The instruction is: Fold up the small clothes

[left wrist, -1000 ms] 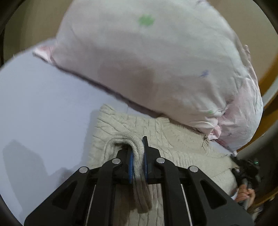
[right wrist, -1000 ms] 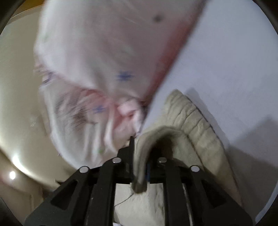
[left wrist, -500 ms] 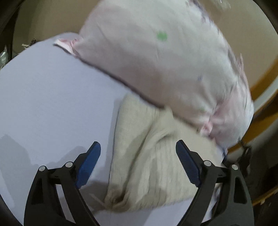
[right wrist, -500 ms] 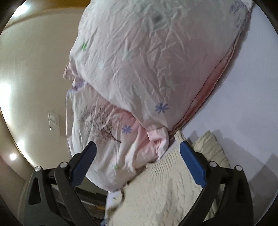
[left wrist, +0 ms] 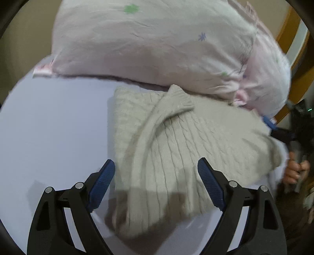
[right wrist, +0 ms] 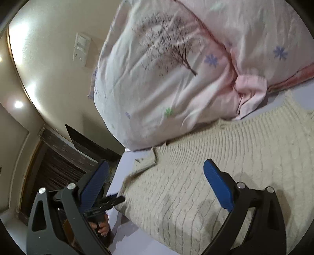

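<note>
Because the pink floral pillow takes up the head of the bed, the cream knit sweater lies folded just below it, touching its edge, one sleeve laid across. The left gripper and right gripper hover above it, released, holding nothing. No readable writing shows.

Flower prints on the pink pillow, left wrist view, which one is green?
The green flower print near the pale pink pillow's top; the blue flower print sits lower right.
</note>
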A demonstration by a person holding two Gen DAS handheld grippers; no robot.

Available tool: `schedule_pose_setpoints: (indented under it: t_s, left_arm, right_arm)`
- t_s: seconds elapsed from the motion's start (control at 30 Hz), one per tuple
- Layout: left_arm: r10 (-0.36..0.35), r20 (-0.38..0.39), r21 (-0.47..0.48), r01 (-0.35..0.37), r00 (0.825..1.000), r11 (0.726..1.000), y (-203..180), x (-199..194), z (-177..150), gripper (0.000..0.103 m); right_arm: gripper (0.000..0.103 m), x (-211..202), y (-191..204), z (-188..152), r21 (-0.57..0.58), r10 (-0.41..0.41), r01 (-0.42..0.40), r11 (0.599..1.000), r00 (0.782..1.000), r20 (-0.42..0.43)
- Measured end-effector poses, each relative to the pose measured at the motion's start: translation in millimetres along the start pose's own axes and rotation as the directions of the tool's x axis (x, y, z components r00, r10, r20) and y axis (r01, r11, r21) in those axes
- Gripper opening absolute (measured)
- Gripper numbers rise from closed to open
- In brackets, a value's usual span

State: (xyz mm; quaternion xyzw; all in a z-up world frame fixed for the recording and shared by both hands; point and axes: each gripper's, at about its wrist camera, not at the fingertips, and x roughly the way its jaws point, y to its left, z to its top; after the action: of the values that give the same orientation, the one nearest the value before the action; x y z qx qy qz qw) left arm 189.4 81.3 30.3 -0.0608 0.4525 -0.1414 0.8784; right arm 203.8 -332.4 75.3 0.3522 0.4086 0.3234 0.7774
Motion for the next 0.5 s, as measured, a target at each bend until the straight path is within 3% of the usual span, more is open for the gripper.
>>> schedule_pose_setpoints:
  t_s: [0.07, 0.17, 0.2, 0.3, 0.5]
  left_arm:
    - [0.072, -0.014, 0.018, -0.072, 0.997, 0.997, -2.4, 14.8, 16.6, 0.085]
    - [0.219, -0.025, -0.028, -0.22, 0.975, 0.975, 13.1, 38.2, 45.5, 0.078]
    - [0.212, -0.027, -0.064, -0.213, 0.977, 0.975, 20.8, 40.3, 49.6, 0.078]
    - [0.1, -0.034, -0.198, -0.105, 0.994, 0.975, 47.6, 37.4, 47.8, 0.074]
    - [0.001, -0.006, -0.231, -0.003, 1.0, 0.973, 56.1, 16.5, 18.7, 0.068]
  right_arm:
    - [0.097, 5.1, 0.3, -3.8, 0.0, 0.006, -0.006, 1.0, 1.0, -0.007]
    - [0.097, 2.8, -0.6, -6.6, -0.002, 0.016, -0.016, 1.0, 1.0, 0.004]
    - [0.097, -1.5, -1.9, -5.3, 0.001, 0.022, -0.022, 1.0, 1.0, 0.013]
    - [0.098, -11.7, -5.1, -3.6, 0.006, 0.046, -0.046, 0.999, 0.998, 0.047]
    - [0.099, -13.4, -9.2, -3.7, 0.017, 0.041, -0.042, 0.999, 0.998, 0.055]
